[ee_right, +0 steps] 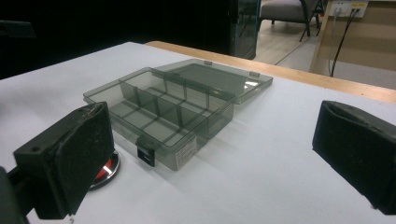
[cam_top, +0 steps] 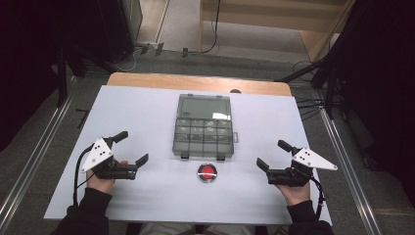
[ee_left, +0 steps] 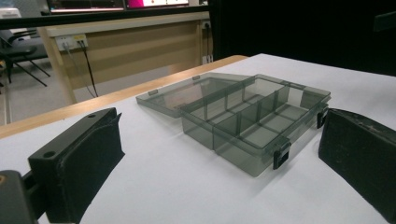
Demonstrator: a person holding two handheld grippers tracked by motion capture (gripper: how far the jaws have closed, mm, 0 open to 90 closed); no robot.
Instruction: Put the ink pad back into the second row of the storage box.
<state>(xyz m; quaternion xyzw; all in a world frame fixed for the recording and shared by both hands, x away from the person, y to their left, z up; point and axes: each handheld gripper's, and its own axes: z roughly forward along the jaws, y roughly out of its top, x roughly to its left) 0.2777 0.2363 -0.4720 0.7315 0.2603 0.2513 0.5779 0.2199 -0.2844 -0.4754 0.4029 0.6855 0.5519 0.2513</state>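
A smoky grey clear plastic organiser box point(cam_top: 203, 138) lies open at the table's middle, its lid point(cam_top: 204, 107) folded flat toward the far side. Its compartments point(ee_left: 254, 119) look empty, as the right gripper view point(ee_right: 159, 112) also shows. A red round button point(cam_top: 207, 172) in a metal ring sits just in front of the box. My left gripper point(cam_top: 131, 147) rests at the left of the box, open, nothing between its jaws. At the right, my right gripper point(cam_top: 274, 154) is open too and holds nothing. Each is held by a hand in a dark sleeve.
A white sheet point(cam_top: 147, 112) covers the wooden table point(cam_top: 195, 81). Metal rails point(cam_top: 34, 156) run along both sides on the floor. Cables and dark stands point(cam_top: 323, 73) lie beyond the far edge. A wooden counter point(ee_left: 121, 42) stands behind.
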